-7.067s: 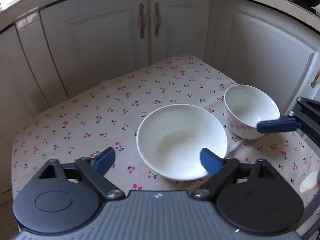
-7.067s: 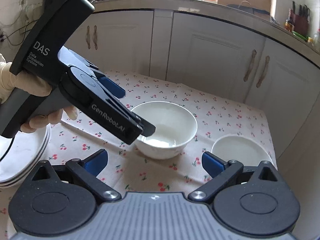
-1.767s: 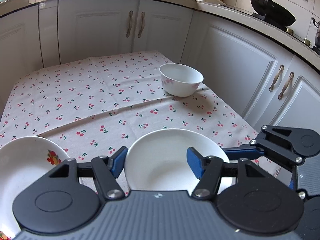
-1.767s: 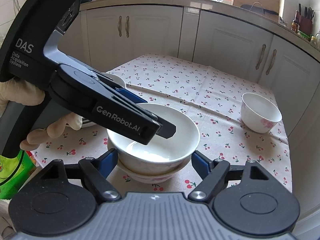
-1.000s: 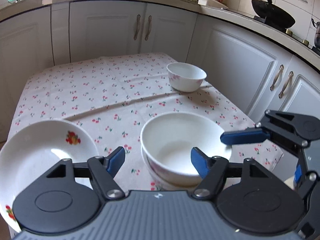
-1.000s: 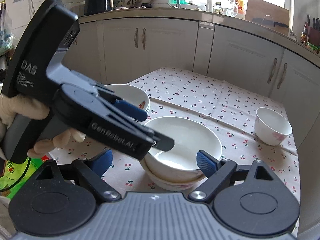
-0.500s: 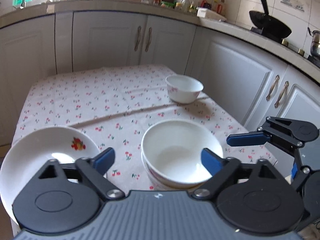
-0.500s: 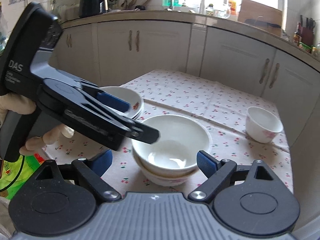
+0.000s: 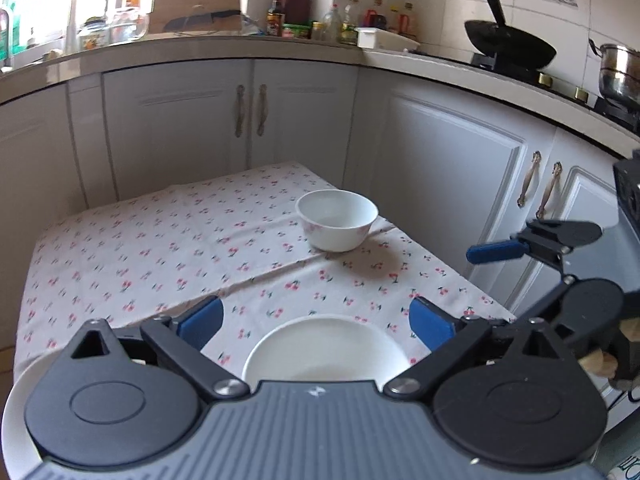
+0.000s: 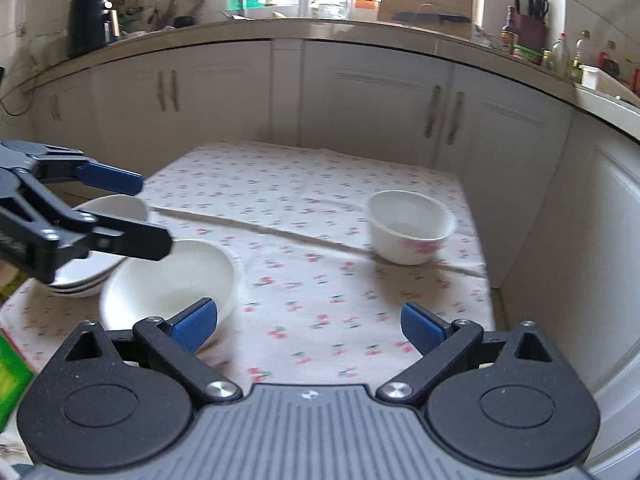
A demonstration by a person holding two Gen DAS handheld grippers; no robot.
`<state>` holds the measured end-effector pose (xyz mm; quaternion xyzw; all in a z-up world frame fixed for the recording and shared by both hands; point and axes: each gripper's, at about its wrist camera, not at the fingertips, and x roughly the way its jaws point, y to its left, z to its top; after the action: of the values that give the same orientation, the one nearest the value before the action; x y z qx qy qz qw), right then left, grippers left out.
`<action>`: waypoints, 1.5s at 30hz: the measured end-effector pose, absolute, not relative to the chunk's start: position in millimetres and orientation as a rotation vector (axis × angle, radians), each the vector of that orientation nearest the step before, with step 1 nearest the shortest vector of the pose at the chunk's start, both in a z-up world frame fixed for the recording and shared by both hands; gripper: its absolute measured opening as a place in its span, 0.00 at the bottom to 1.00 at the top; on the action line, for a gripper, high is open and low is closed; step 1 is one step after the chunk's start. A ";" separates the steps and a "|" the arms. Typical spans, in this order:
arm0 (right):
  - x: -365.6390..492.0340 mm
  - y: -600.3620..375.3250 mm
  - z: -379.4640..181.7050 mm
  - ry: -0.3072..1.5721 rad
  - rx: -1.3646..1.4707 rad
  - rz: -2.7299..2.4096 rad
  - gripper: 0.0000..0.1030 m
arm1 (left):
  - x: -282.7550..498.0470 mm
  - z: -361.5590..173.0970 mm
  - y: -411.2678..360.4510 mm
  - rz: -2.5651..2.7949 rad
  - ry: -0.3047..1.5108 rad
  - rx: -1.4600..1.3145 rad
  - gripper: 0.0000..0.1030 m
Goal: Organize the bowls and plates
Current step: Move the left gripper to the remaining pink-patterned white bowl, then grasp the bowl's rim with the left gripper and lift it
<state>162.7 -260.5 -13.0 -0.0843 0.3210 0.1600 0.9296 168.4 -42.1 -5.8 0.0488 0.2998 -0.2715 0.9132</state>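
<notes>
L wrist view:
L gripper (image 9: 316,318): jaws opening, wide apart, nothing between the pads; big white bowl (image 9: 324,352) sat just below/behind them at 6 o'clock.
small bowl (image 9: 337,220): at 12 o'clock, well apart, on the cherry-print cloth (image 9: 132,248) nr the table's far R corner. Round, so no long axis to line up on.
R gripper (image 9: 496,252): in at 3 o'clock, looked nearer that bowl imo.

R wrist view:
R gripper (image 10: 310,326): jaws opening too, empty, only cloth between pads.
small bowl (image 10: 412,226): at 1 o'clock, upright, glossy white ceramic w/ pink flower print.
big white bowl (image 10: 168,284): at 10 o'clock, plain, smooth.
plates (image 10: 92,264): stacked beside it, further L.
</notes>
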 end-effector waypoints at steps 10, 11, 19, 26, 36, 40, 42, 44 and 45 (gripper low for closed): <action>223.2 -294.5 -23.6 0.658 -0.242 0.295 0.97 | 235.2 9.6 -84.2 -0.624 0.710 0.155 0.96; 229.5 -296.3 -25.8 0.658 -0.247 0.294 0.97 | 244.6 9.4 -88.4 -0.626 0.725 0.160 0.96; 279.4 -304.5 -45.7 0.653 -0.265 0.325 0.97 | 313.7 -8.9 -129.9 -0.645 0.804 0.220 0.95; 308.5 -317.8 -62.0 0.649 -0.238 0.366 0.96 | 344.0 -35.3 -169.8 -0.644 0.858 0.249 0.90; 329.5 -325.1 -73.7 0.644 -0.196 0.397 0.90 | 385.6 -59.4 -190.8 -0.661 0.908 0.203 0.74; 334.1 -323.8 -76.4 0.643 -0.206 0.404 0.87 | 396.5 -66.6 -194.7 -0.658 0.931 0.193 0.68; 334.2 -323.3 -76.8 0.636 -0.213 0.411 0.86 | 397.9 -68.3 -195.2 -0.664 0.938 0.187 0.65; 333.6 -322.3 -77.2 0.631 -0.220 0.418 0.84 | 398.5 -69.5 -196.0 -0.669 0.939 0.189 0.64; 332.5 -321.9 -77.5 0.629 -0.222 0.421 0.84 | 398.8 -69.8 -196.4 -0.670 0.938 0.191 0.64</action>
<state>332.5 -321.9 -77.5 -0.1084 0.3066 0.2052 0.9231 398.8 -196.4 -69.8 0.0903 0.4427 -0.3163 0.8342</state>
